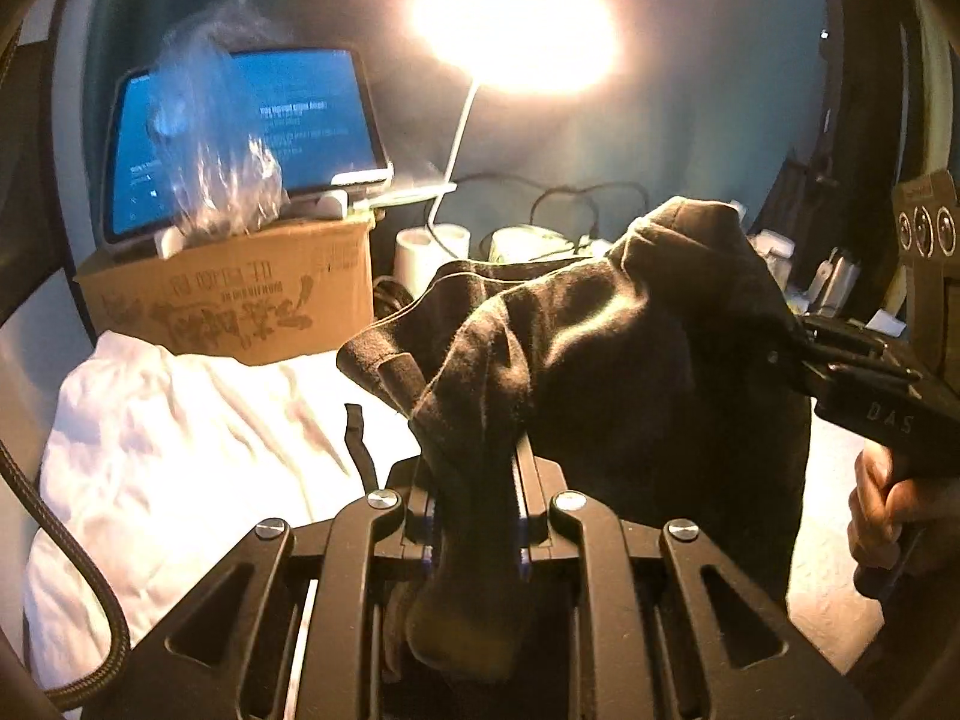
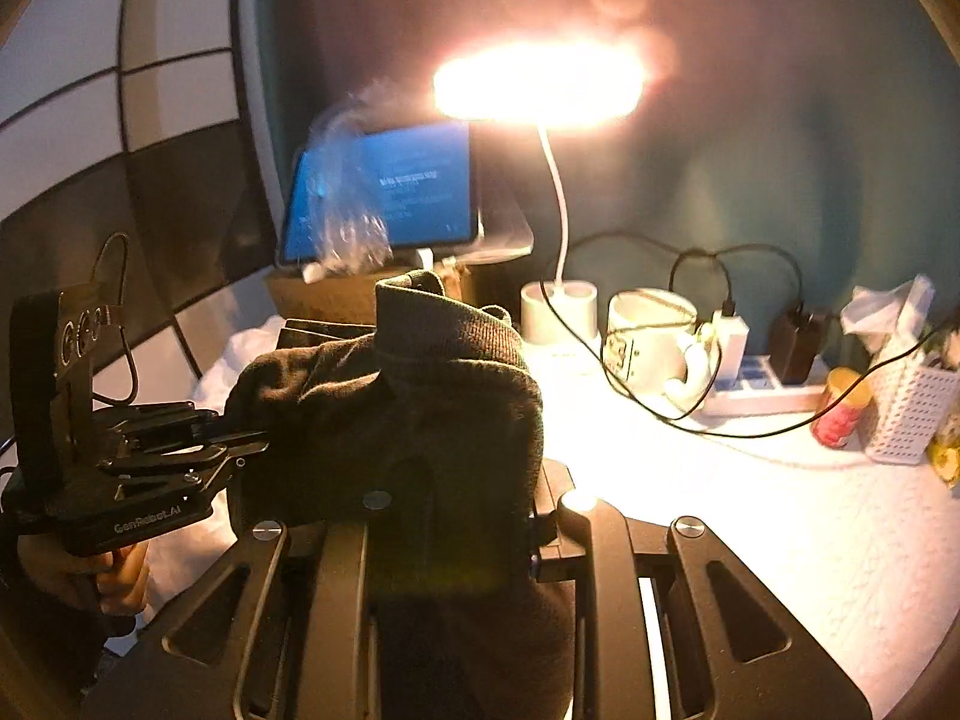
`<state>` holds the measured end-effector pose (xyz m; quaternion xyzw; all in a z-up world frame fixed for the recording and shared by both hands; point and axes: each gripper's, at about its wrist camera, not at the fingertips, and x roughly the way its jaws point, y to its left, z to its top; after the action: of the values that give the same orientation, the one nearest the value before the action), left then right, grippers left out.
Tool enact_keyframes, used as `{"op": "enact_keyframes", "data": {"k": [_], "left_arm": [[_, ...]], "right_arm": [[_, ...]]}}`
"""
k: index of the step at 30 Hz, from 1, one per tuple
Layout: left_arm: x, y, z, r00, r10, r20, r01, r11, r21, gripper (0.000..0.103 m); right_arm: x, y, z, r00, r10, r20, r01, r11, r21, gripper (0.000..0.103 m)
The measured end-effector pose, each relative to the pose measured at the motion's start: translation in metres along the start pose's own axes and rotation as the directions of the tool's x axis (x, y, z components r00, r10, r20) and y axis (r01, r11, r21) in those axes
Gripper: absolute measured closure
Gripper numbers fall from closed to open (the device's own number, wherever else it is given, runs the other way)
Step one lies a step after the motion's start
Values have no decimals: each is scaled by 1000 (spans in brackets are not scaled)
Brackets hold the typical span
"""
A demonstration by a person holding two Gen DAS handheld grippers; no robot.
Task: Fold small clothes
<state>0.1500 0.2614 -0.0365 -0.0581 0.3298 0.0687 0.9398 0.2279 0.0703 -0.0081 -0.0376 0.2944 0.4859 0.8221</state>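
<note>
Both hand-held grippers pinch the dark brown knitted garment (image 1: 630, 360), left (image 1: 474, 480) and right (image 2: 456, 480) clamped nearly closed on its edges, lifting it spread above the white-covered bench (image 2: 750, 510) for folding.

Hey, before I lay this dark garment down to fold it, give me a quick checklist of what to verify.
1. Left gripper clamps the dark garment: ok.
2. Right gripper clamps its other edge: ok.
3. Garment spread flat between the grippers: not ok, it hangs bunched.
4. Bare white tabletop to lay it on: ok.
5. Black cable and mug clear of the garment: ok.
6. Which garment edges are held: cannot tell.
</note>
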Motion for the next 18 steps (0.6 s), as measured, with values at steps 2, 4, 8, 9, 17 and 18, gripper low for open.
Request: {"op": "enact_keyframes", "data": {"k": [2, 4, 8, 9, 17, 18], "left_arm": [[9, 3, 0, 1000, 1, -20, -2, 1000, -9, 86], [17, 6, 0, 999, 4, -36, -5, 1000, -17, 86], [33, 11, 0, 997, 16, -70, -18, 1000, -25, 86], [37, 13, 0, 997, 19, -79, -21, 999, -27, 86], [68, 27, -4, 989, 38, -146, -47, 997, -57, 86], [71, 29, -5, 987, 39, -153, -50, 997, -64, 86]], "right_arm": [[12, -6, -1, 1000, 3, -18, -3, 1000, 9, 80], [25, -13, -2, 999, 10, -35, -9, 1000, 19, 80], [49, -25, -4, 997, 26, -69, -24, 999, 37, 80], [53, -27, -5, 997, 29, -76, -26, 999, 40, 80], [93, -46, -11, 988, 63, -138, -51, 995, 89, 80], [97, -47, -11, 987, 67, -147, -54, 994, 90, 80]]}}
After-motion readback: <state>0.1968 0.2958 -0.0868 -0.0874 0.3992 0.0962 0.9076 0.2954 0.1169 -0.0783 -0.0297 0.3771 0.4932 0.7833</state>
